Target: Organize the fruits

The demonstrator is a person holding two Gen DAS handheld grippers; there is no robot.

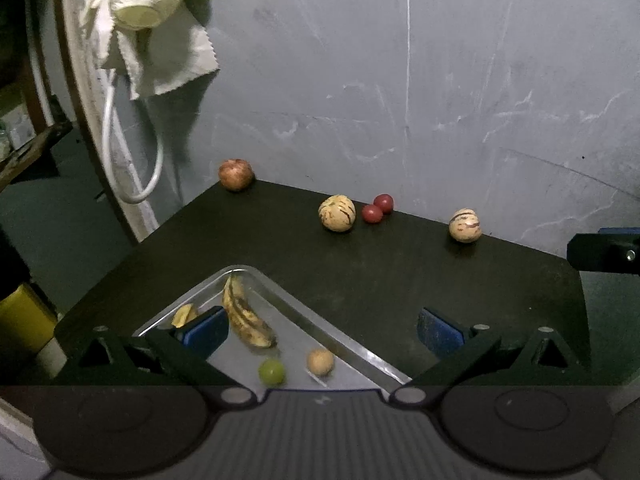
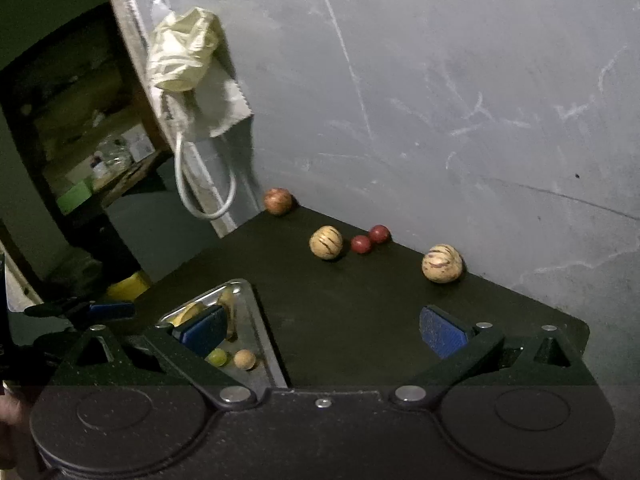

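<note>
Evidently both grippers, left gripper (image 1: 320, 330) and right gripper (image 2: 322, 332), hover with jaws spread wide and empty. Just below them the steel tray (image 1: 352, 354) already holds bananas (image 1: 244, 316), a green fruit (image 1: 272, 372) and a tan one (image 1: 320, 362). Beyond the tray, along the wall, wait a pomegranate (image 1: 236, 175), two striped pepino melons (image 1: 337, 213) and two cherry tomatoes (image 1: 378, 209). The melons look firm, smooth and prone to rolling; take one across its middle, gently. The tray's near end is hidden behind the grippers.

Spotted banana (image 1: 246, 316), green fruit (image 1: 272, 372), tan fruit (image 1: 320, 362) in metal tray (image 1: 360, 354); two striped melons (image 1: 337, 213) on table.
</note>
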